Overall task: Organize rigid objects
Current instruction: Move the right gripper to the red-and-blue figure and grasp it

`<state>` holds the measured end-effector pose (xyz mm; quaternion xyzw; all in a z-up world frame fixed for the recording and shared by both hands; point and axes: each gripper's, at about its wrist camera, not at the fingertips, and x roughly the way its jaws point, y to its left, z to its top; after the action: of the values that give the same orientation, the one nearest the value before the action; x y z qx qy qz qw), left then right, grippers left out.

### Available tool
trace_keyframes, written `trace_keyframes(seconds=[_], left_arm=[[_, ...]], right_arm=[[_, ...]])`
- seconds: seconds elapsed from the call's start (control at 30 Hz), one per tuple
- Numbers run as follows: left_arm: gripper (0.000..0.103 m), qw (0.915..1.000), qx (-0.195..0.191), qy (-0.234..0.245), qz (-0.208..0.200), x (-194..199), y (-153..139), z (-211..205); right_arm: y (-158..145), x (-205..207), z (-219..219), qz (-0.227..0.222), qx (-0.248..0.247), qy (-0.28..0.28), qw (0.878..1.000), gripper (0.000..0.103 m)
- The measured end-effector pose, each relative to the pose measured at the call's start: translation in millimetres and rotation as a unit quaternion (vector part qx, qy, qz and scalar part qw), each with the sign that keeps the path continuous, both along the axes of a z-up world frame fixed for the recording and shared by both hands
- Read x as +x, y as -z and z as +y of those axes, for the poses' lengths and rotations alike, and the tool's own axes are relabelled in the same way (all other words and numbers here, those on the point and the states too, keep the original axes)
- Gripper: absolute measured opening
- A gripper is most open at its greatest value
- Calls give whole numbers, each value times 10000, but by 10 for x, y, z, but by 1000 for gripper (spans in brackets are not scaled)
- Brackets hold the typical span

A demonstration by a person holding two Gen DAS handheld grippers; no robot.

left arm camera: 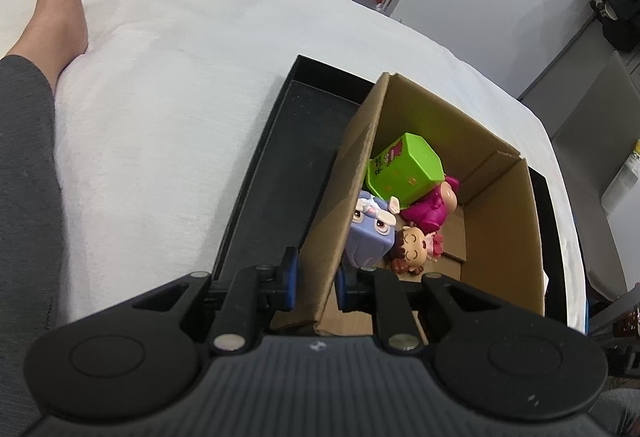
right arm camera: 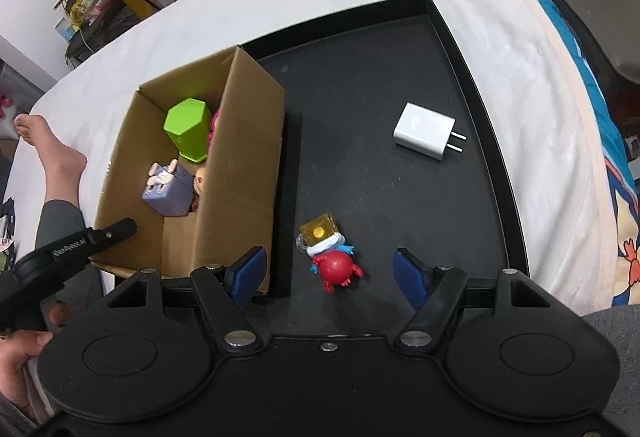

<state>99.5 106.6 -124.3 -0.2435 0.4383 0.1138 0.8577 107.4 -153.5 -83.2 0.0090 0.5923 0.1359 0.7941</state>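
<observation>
R gripper: jaws wide open, nothing held; hovers over black tray, straddling the red toy w/ room to spare each side.
L gripper: pads narrow, closed on near wall of cardboard box — looks like it's steadying the box, not carrying.
Red toy: small figure, round red body, blue limbs, yellow block on top end; lies on tray just right of box, apart from box wall.
Handling (guess): hard plastic, light, stiff. Round body = slick, may squirt out of the pads. Grab across red body at widest pt, not thin limbs or the keyring loop.
Charger: white, prongs pointing right, far part of tray, well apart from toy. Flat faces = easy pinch across the body; avoid prongs.
Box contents: green hex container, purple bunny cube, doll, magenta figure — packed at far end, near end is free.
Risk: light box could tip if L pulls.
</observation>
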Motion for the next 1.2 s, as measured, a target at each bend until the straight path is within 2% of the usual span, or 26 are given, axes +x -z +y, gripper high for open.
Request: trace_keyframes(seconds=[0.33, 0.93, 1.03, 1.1, 1.2], left_arm=[[17, 9999, 7, -123, 2, -12, -19, 47], [17, 10000, 56, -56, 20, -6, -21, 37], [17, 10000, 56, -54, 21, -7, -22, 35], [17, 10000, 53, -56, 21, -8, -22, 33], [17, 10000, 59, -51, 20, -9, -22, 33]], right_arm=[[264, 46, -48, 225, -77, 31, 9997, 69], [669, 194, 96, 534, -181, 6, 9984, 68], [715, 221, 102, 585, -204, 26, 9981, 63], [746, 231, 93, 637, -191, 69, 9978, 51], [780, 230, 89, 673, -199, 120, 9975, 43]])
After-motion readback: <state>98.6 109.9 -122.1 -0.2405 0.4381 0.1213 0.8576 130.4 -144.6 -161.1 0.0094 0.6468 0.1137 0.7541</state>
